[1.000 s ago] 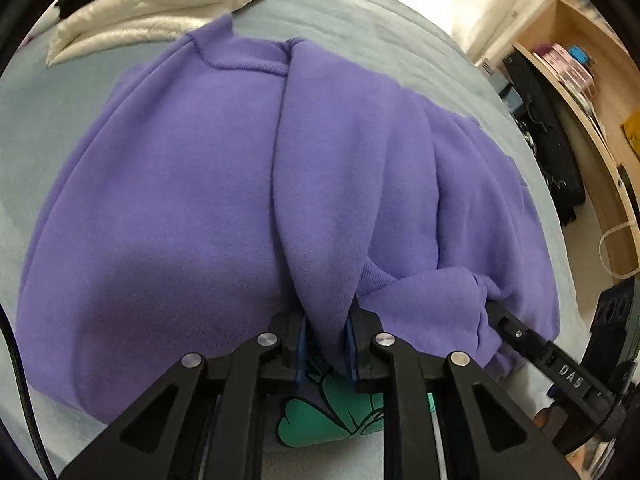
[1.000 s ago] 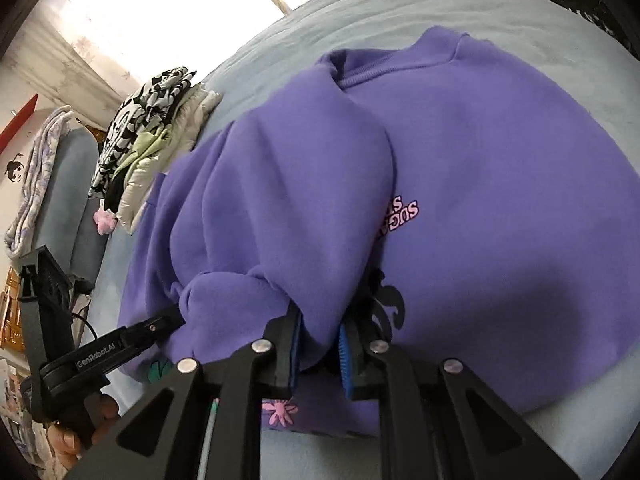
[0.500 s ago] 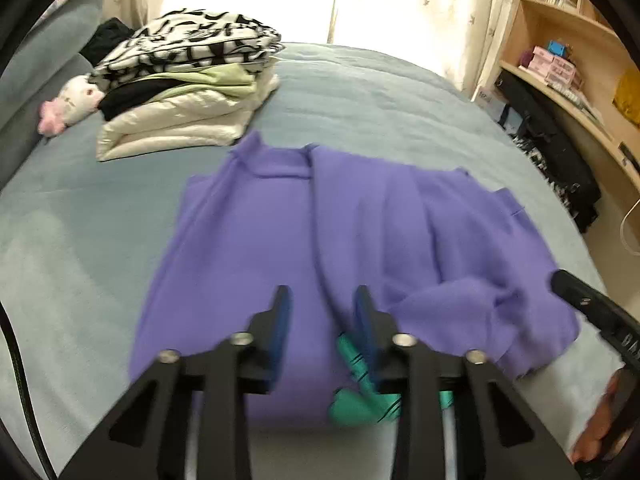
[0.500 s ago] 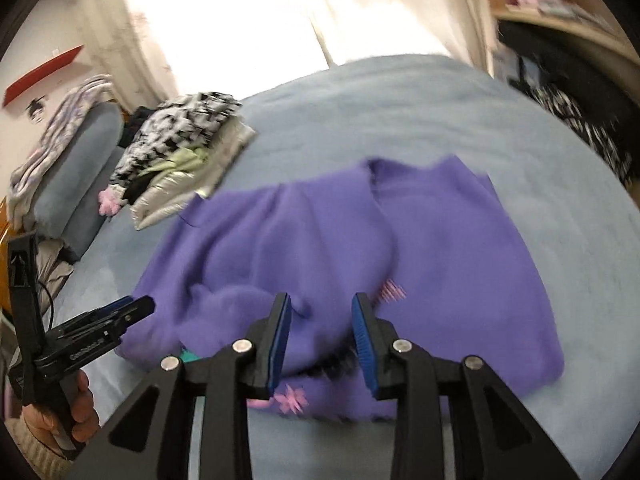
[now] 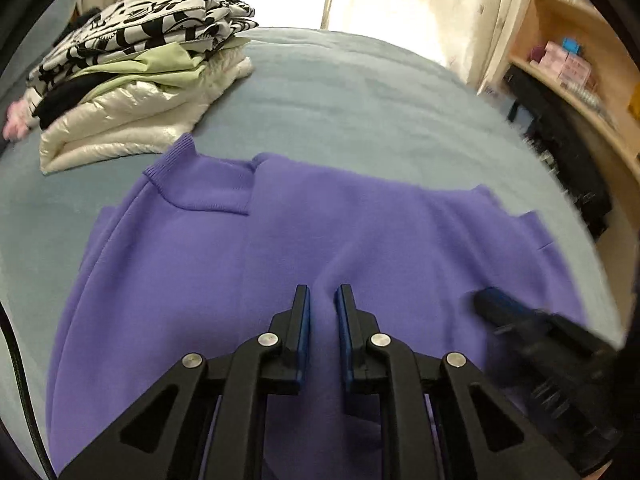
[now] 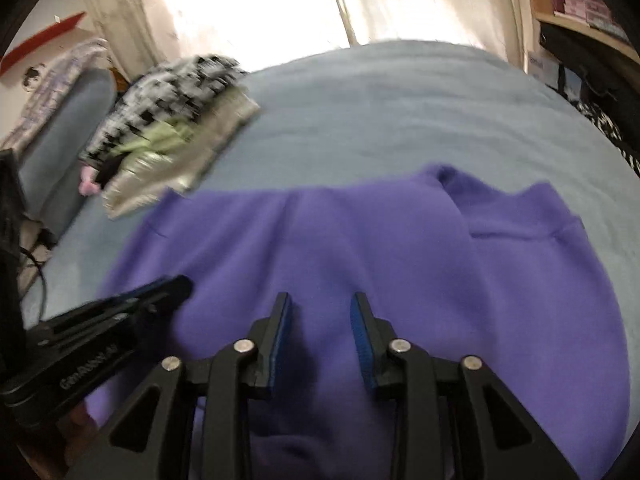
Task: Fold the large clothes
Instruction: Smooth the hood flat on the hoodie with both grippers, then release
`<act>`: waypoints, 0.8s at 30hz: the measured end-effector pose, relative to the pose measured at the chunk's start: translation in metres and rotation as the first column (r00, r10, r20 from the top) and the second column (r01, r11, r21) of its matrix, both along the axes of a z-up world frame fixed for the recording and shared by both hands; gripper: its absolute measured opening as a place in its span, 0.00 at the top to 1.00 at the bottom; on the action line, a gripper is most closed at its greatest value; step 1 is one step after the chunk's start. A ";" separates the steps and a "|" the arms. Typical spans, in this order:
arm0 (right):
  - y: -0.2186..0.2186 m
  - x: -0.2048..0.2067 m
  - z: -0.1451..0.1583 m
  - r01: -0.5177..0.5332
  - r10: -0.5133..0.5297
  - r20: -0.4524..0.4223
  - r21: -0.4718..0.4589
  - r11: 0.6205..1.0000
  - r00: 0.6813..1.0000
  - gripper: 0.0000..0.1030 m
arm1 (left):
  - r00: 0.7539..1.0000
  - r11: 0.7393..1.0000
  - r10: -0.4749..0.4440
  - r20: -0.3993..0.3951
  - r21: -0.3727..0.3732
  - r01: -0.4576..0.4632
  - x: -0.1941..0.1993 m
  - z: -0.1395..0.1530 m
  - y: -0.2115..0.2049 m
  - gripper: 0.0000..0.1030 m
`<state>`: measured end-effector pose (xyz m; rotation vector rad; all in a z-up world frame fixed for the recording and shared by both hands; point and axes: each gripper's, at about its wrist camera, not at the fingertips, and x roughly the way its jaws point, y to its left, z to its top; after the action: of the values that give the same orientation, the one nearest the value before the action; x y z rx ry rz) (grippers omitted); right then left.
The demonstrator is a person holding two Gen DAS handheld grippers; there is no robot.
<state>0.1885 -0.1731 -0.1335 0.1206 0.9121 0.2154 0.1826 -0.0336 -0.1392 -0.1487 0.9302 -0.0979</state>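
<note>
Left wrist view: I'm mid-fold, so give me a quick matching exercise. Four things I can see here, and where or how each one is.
Things:
1. sweatshirt
2. pile of clothes
3. shelf
4. curtain

Descriptions:
A. wooden, at the right edge
B. purple, spread out in the foreground
C. pale, at the top behind the bed
D. folded and stacked, far left on the bed

Pairs: 1-B, 2-D, 3-A, 4-C
</note>
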 end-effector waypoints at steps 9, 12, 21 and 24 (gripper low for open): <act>-0.025 -0.009 0.002 -0.006 0.006 0.007 0.086 0.996 1.000 1.00 | 0.999 0.998 -0.047 0.017 -0.034 0.047 0.000 -0.005 0.012 0.88; -0.026 -0.012 0.011 0.014 -0.012 -0.022 0.129 0.992 1.000 0.97 | 0.999 0.998 -0.043 0.000 -0.037 0.043 0.000 0.004 0.012 0.88; -0.016 -0.053 0.045 -0.047 0.047 0.002 0.187 0.981 0.999 0.95 | 0.994 0.995 -0.091 0.057 -0.024 0.093 -0.050 0.042 -0.003 0.86; -0.007 -0.067 0.040 -0.070 0.075 -0.020 0.190 0.979 0.997 0.95 | 0.993 0.994 -0.111 0.038 -0.004 0.111 -0.066 0.036 -0.009 0.86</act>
<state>0.1210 -0.1803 -0.0938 0.2669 0.9227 0.3689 0.1166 -0.0425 -0.1032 -0.1008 0.9007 -0.2056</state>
